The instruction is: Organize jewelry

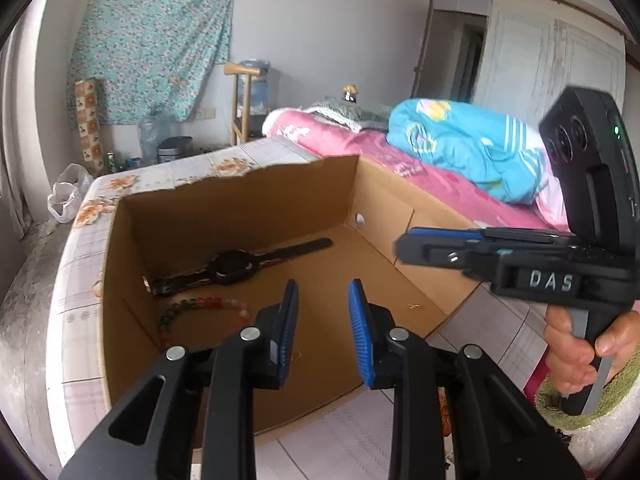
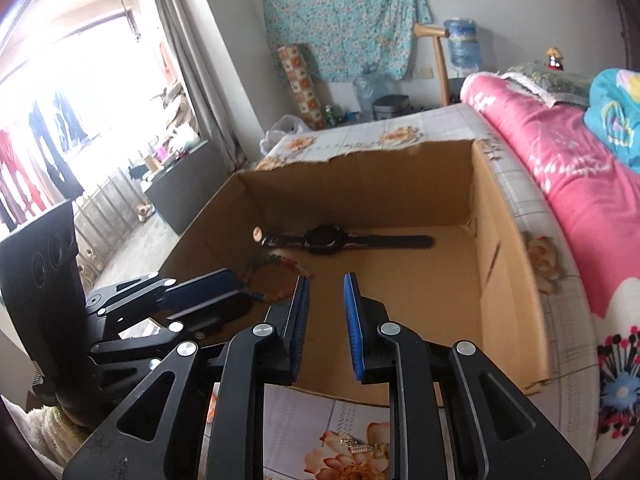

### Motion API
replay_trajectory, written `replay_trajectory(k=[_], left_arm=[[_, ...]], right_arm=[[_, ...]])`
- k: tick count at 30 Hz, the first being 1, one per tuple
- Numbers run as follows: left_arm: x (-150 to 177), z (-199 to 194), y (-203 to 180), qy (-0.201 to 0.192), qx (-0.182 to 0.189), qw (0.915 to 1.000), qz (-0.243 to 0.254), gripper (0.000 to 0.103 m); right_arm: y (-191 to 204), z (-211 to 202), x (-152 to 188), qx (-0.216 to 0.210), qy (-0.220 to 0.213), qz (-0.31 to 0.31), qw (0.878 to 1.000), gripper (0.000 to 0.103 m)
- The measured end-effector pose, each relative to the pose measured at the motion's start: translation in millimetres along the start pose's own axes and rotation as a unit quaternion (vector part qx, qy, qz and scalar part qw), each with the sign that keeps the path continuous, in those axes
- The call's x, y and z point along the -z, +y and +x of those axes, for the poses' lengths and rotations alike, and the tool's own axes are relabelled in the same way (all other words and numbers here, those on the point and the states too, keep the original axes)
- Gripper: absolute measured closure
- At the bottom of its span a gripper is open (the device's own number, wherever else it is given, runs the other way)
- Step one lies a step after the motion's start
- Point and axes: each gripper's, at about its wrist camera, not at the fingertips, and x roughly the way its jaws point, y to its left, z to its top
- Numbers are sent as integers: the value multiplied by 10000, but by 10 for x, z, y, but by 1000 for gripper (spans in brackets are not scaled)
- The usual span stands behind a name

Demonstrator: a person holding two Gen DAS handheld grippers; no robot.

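While both grippers hang over the near edge of the cardboard box (image 1: 240, 208), the left gripper (image 1: 323, 322) and right gripper (image 2: 326, 322) show jaws slightly spread, gripping nothing. Inside, the wristwatch (image 2: 326, 240) lies crosswise ahead. The bead bracelet (image 1: 204, 308) lies nearer, left of both, closest to the left gripper.

Left wrist view: close above the cardboard box (image 1: 240, 208), angled down into it from its near edge. Right wrist view: likewise, from further right. Shared: box interior, watch (image 1: 236, 266), wall cloth (image 2: 340, 16).
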Motion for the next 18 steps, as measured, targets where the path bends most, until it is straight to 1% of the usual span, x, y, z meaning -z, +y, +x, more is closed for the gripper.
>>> replay_trajectory(k=[7,10,14,18], left_arm=[[16,-327,95,-349,-88,9992,-143,78],[55,-477,86,-460,-92,9988,-145,78],[164,-681,17,-572,-19,9984,-41,78],[348,-829,-114,-544,186,9983,126,78]], right_arm=[[-67,-301,14,98,-371,168,9991,81],[-55,-386,52,118,-435,179,9988,79],[-10,-515,136,86,-508,146,9986,79],[18,-657,263,93,-572,71,9983,78]])
